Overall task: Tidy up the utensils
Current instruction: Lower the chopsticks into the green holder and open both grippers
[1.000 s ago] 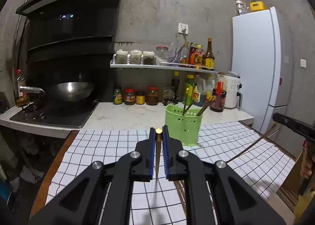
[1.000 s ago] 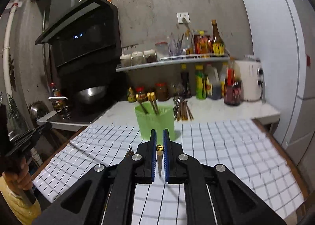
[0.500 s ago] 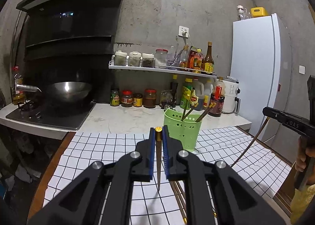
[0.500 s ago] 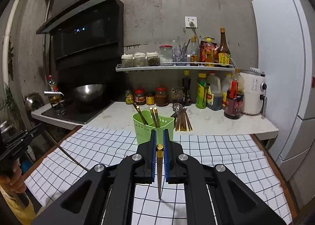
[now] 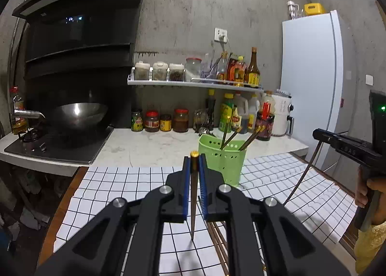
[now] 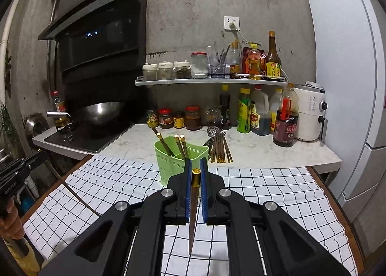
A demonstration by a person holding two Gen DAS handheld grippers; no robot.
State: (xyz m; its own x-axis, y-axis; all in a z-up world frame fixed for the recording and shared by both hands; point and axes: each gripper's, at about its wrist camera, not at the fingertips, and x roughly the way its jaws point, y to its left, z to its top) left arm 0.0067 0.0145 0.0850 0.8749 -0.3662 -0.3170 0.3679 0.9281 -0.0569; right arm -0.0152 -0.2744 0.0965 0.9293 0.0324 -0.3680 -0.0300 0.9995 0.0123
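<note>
My left gripper is shut on a dark chopstick with a gold cap, held above the checked cloth. My right gripper is shut on another gold-capped chopstick. A green perforated utensil holder stands just beyond the left fingers, with several chopsticks in it; it also shows in the right wrist view just ahead and left of the right gripper. The right gripper with its chopstick shows at the right edge of the left view.
A white checked cloth covers the table. More chopsticks and spoons lie on the marble counter behind the holder. Loose chopsticks lie on the cloth under the left gripper. Sauce bottles, jars, a wok and a fridge stand behind.
Both grippers have risen and pulled back from the holder, each still holding its chopstick. The right gripper has swung further right as seen in the left view.
</note>
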